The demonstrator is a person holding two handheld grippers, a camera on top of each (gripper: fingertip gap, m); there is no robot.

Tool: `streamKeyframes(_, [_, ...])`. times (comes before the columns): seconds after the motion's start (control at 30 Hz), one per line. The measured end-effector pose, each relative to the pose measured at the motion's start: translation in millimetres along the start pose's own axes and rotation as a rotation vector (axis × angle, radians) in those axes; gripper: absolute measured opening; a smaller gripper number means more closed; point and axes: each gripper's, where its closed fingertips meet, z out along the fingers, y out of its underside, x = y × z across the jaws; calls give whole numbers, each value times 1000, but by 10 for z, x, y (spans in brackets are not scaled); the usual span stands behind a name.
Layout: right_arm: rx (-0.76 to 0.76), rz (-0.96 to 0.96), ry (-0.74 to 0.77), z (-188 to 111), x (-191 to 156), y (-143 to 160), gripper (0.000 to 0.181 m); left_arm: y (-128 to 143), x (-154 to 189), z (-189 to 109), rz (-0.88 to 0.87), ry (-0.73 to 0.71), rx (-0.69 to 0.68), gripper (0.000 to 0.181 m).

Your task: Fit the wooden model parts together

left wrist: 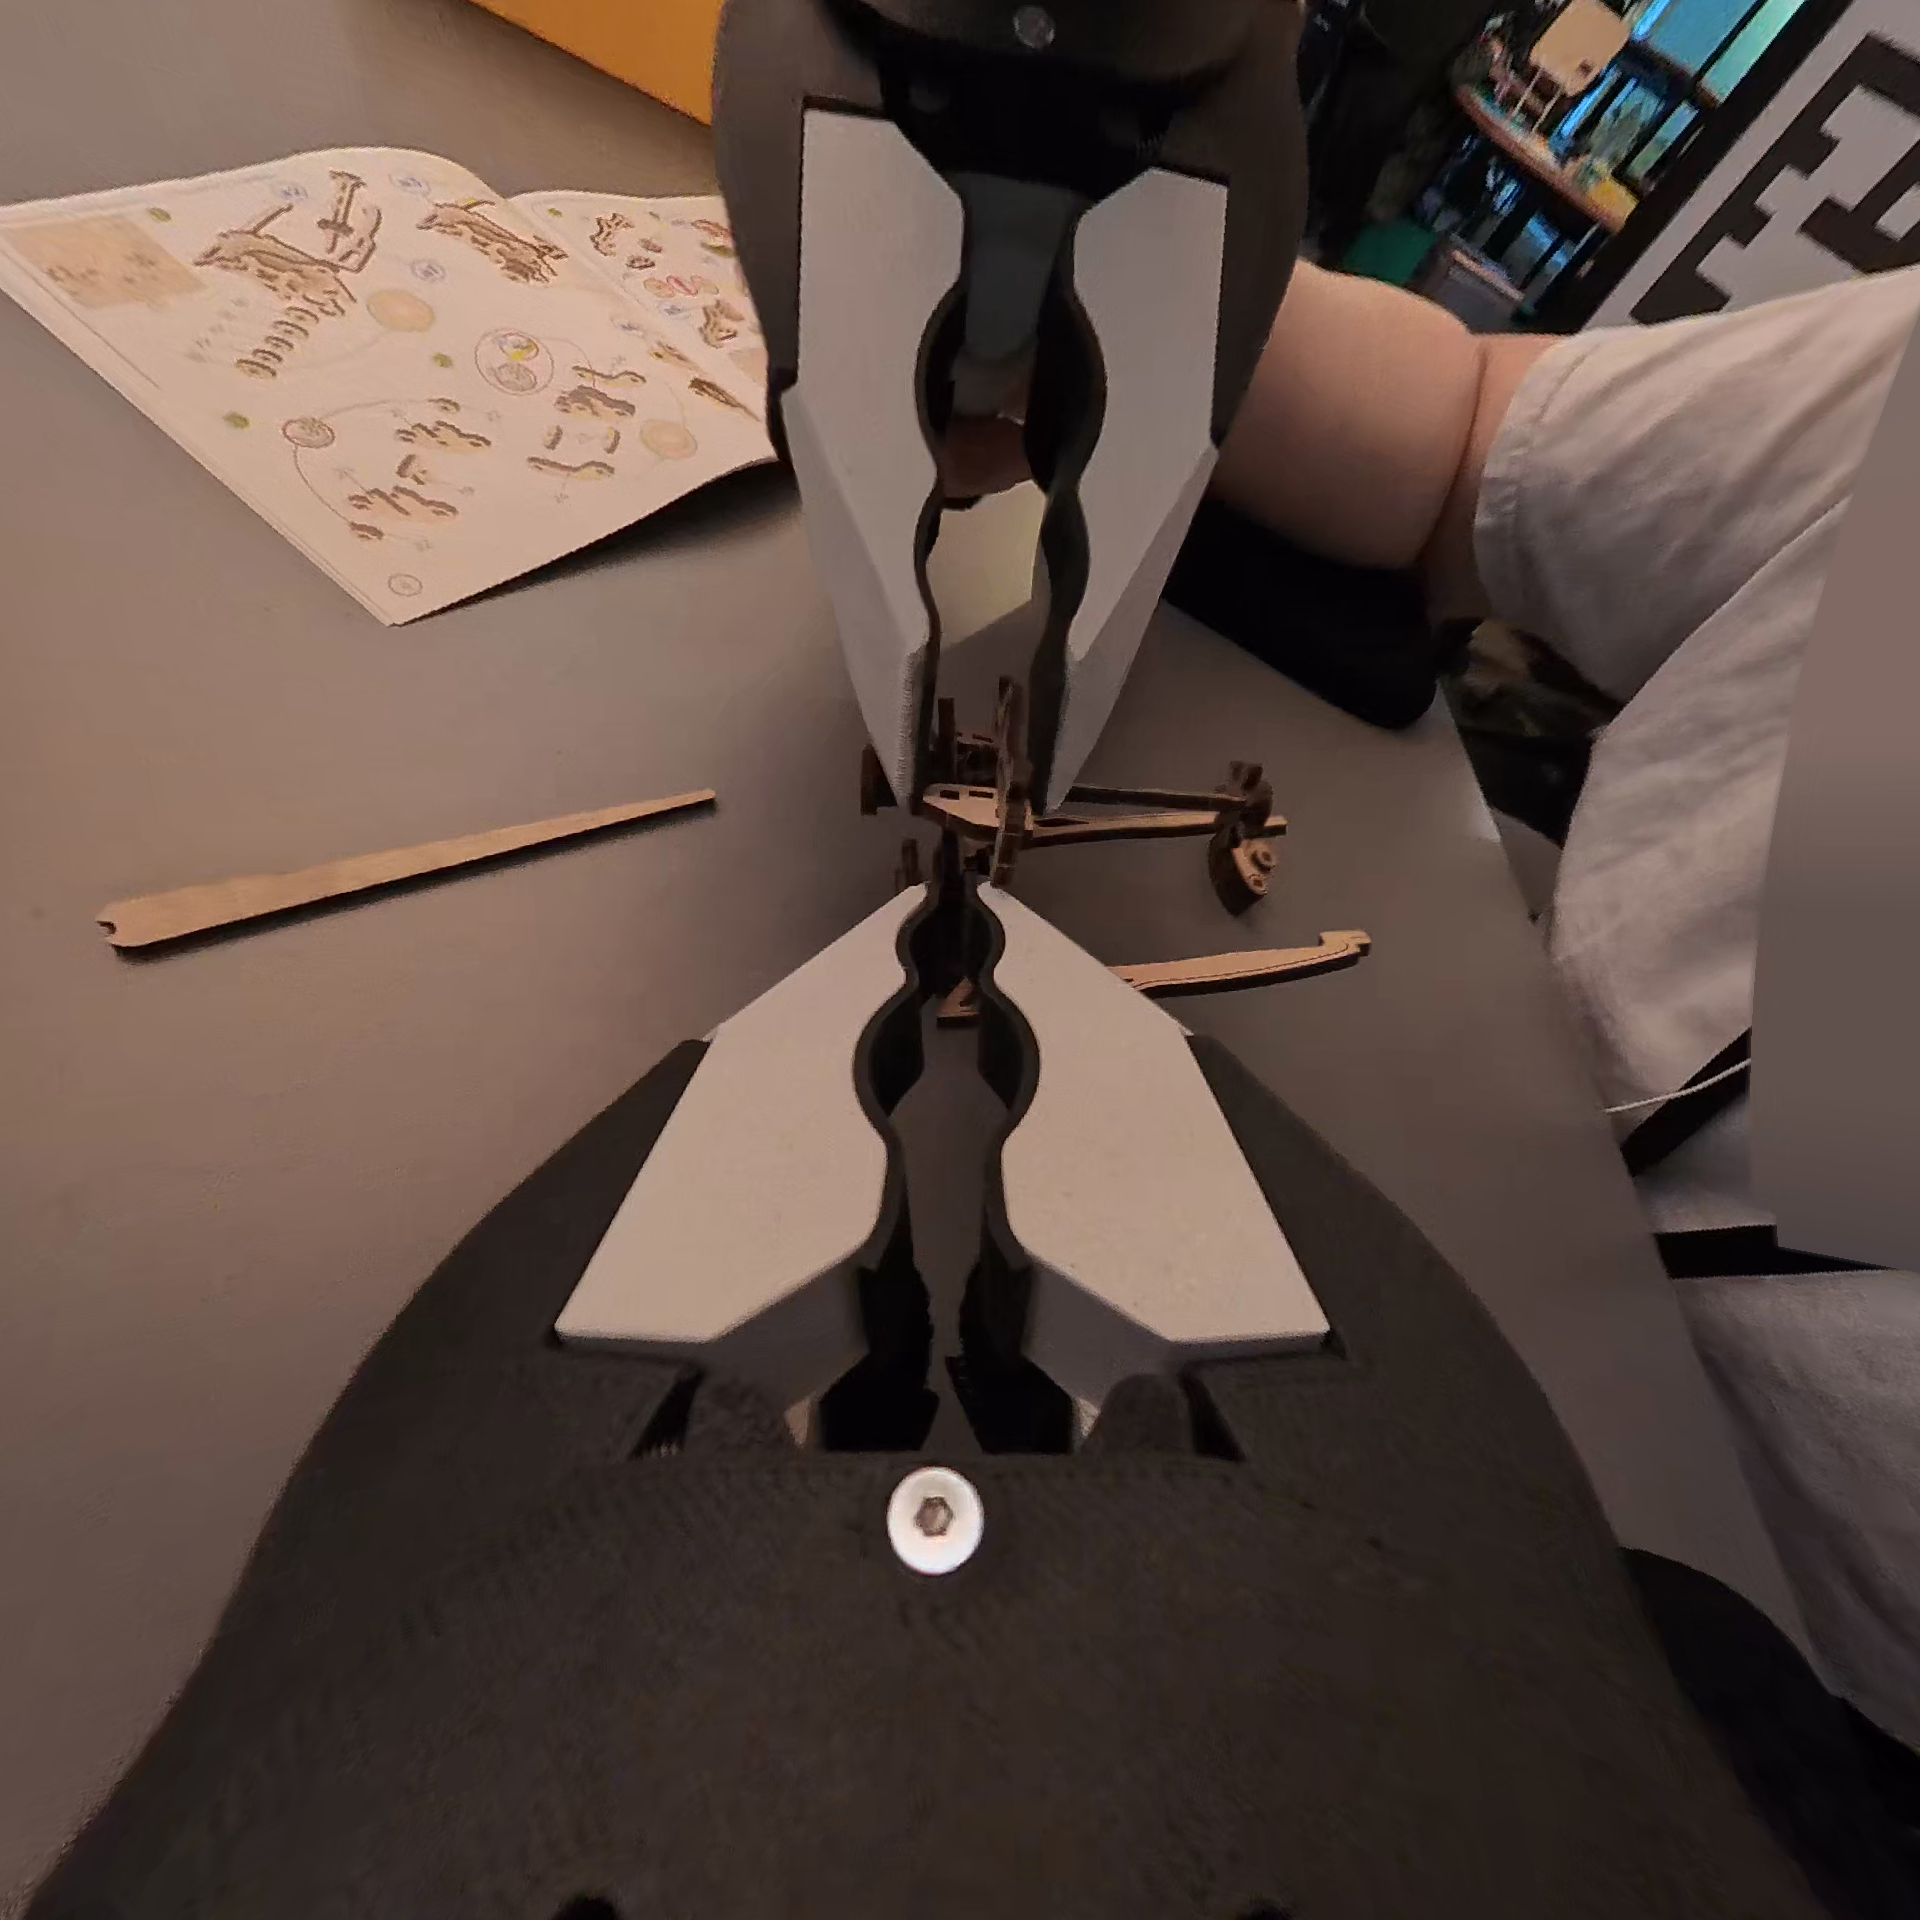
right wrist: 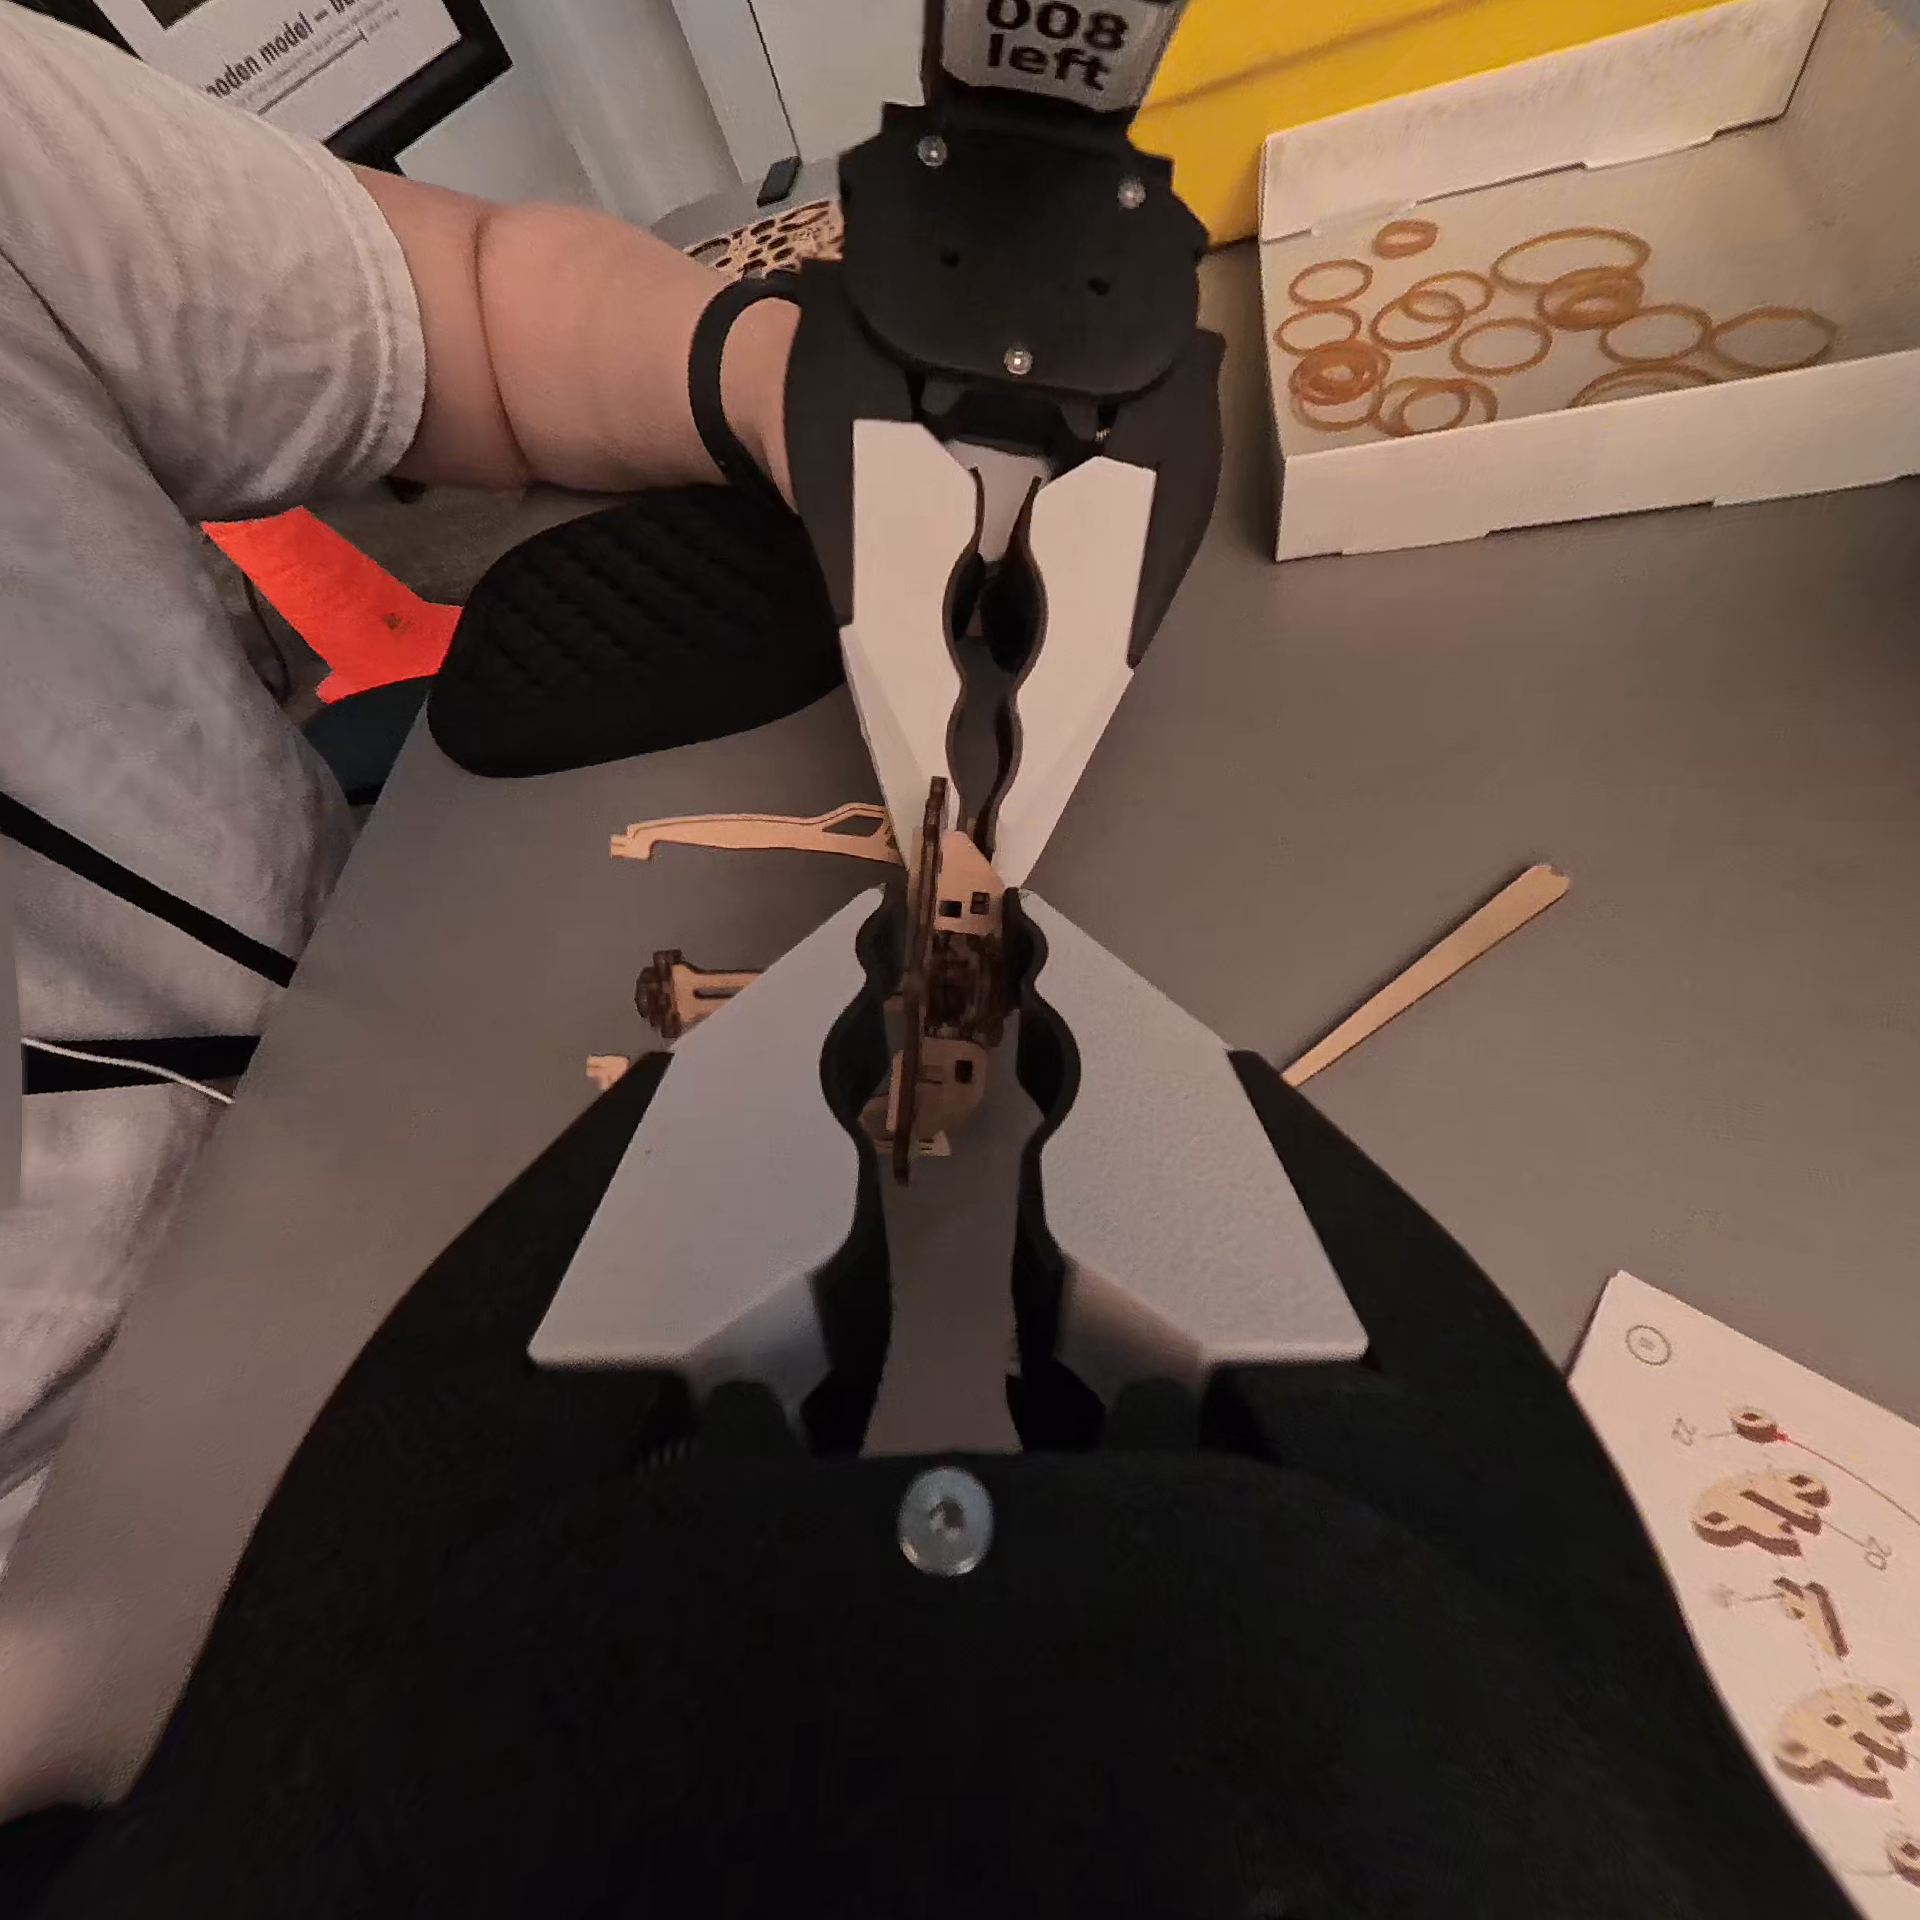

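Observation:
A small dark-and-pale wooden model (right wrist: 966,883) hangs just above the grey table between my two grippers, which meet tip to tip. My right gripper (right wrist: 951,920) is shut on its body, fingers either side. My left gripper (left wrist: 951,899) is pinched on the model's near end; it also shows in the right wrist view (right wrist: 987,847). In the left wrist view the right gripper (left wrist: 982,790) comes down from above, and the model's long arm (left wrist: 1122,826) runs right to a toothed wheel (left wrist: 1242,868). A loose flat wooden part (left wrist: 1247,958) lies beside it.
A tapered wooden stick (left wrist: 405,871) and an open instruction booklet (left wrist: 395,395) lie on the table. A white box (right wrist: 1558,488) holds several rubber bands (right wrist: 1507,343). A person's forearm (left wrist: 1351,436) and a black padded rest (right wrist: 634,634) sit at the table edge. Only a small space, under 4 cm, lies between the two pairs of fingers. The right tips stand about 9 cm off the tapered wooden stick (left wrist: 405,871). It is also in sight in the right wrist view (right wrist: 1406,965).

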Motion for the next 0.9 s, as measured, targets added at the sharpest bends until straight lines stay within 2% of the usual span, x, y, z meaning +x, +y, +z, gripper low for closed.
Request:
streamKeyframes(0.07, [16, -46, 9, -13, -9, -29, 23, 17, -9, -3, -43, 15, -3, 0])
streamKeyframes(0.13, [35, -70, 19, -43, -4, -58, 22, 38, -18, 1, -87, 31, -11, 0])
streamKeyframes(0.27, [98, 1, 8, -60, 47, -126, 20, 56, -44, 6, -113, 26, -20, 0])
streamKeyframes(0.67, [51, 66, -9, 39, 93, -22, 11, 51, -72, 4, -123, 12, -17, 0])
streamKeyframes(0.9, [51, 173, -61, 58, 135, 26, 7, 82, -89, 22, -205, 47, -27, 0])
